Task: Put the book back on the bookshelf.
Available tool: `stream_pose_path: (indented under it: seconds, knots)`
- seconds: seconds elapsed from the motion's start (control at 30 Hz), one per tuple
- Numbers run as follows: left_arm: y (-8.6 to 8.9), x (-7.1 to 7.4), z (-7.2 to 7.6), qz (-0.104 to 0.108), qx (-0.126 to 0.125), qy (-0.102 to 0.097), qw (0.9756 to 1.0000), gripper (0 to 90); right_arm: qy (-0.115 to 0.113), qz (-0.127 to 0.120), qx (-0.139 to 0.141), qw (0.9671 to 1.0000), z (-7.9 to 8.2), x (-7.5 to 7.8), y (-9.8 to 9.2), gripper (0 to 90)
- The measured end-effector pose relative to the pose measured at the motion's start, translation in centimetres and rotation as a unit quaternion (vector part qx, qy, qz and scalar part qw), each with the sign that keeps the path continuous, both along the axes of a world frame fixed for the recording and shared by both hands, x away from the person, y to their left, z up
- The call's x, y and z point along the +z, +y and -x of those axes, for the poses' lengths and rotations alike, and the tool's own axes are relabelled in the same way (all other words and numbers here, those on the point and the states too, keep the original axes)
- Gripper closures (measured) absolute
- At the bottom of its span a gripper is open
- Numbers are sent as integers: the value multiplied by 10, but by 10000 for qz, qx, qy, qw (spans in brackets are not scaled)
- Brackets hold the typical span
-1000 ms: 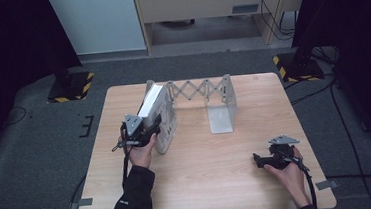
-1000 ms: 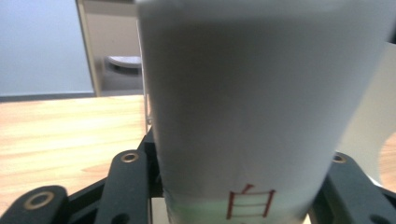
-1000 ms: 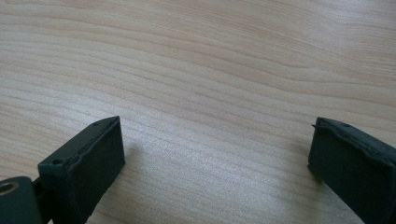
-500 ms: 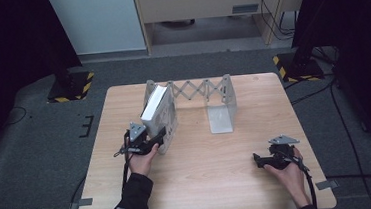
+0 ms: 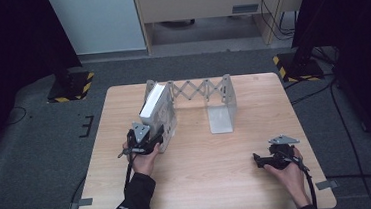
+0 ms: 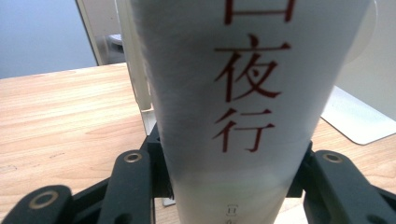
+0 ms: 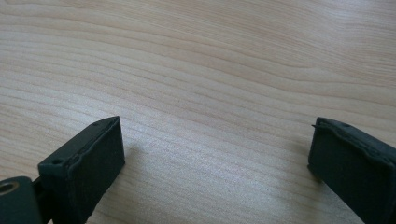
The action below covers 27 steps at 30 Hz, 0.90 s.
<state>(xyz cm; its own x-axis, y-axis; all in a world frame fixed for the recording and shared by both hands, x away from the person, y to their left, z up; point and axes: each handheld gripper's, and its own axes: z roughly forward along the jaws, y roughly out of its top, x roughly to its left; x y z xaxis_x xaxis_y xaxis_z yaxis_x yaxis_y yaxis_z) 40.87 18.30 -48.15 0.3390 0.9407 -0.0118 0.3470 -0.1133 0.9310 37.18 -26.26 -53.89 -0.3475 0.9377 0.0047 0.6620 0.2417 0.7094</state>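
Observation:
A thick white book [image 5: 152, 106] with red characters on its spine [image 6: 243, 93] leans upright against the left end of a grey extendable book rack [image 5: 200, 90]. My left gripper [image 5: 157, 139] is at the book's near bottom edge. In the left gripper view its jaws press on both sides of the spine, so the left gripper [image 6: 231, 186] is shut on it. My right gripper [image 5: 259, 162] rests low over the wooden table [image 5: 205, 183] near the front right. It stands open [image 7: 215, 140], with bare wood between its fingers.
The rack's right end plate [image 5: 222, 116] stands at the table's middle, with a wide gap between it and the book. Black-and-yellow stand bases [image 5: 69, 86] sit on the floor beyond the table's far corners.
My left gripper has slid toward the near edge, down along the book's bottom corner. The book has stayed against the rack. The right gripper has not moved.

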Motion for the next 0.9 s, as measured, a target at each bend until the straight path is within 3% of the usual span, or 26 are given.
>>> stream_pose_path:
  seconds: [0.27,0.37,0.57,0.6,0.7,0.9]
  knots:
    - [-4,-1,-13,104,68,-13,9999,509,4,-4,-6,10000,0,0,0,38]
    - [-3,-3,-14,210,-43,11,9998,495,1,0,-1,10000,0,0,0,38]
    - [9,-1,-2,517,-389,122,9978,427,2,-3,-6,10000,0,0,0,39]
    - [11,0,1,505,-444,211,9975,428,0,0,-3,10000,0,0,0,38]
    - [15,0,9,484,-541,159,9972,440,1,1,-3,10000,0,0,0,38]
    - [14,0,10,487,-488,188,9974,485,0,1,-2,10000,0,0,0,38]
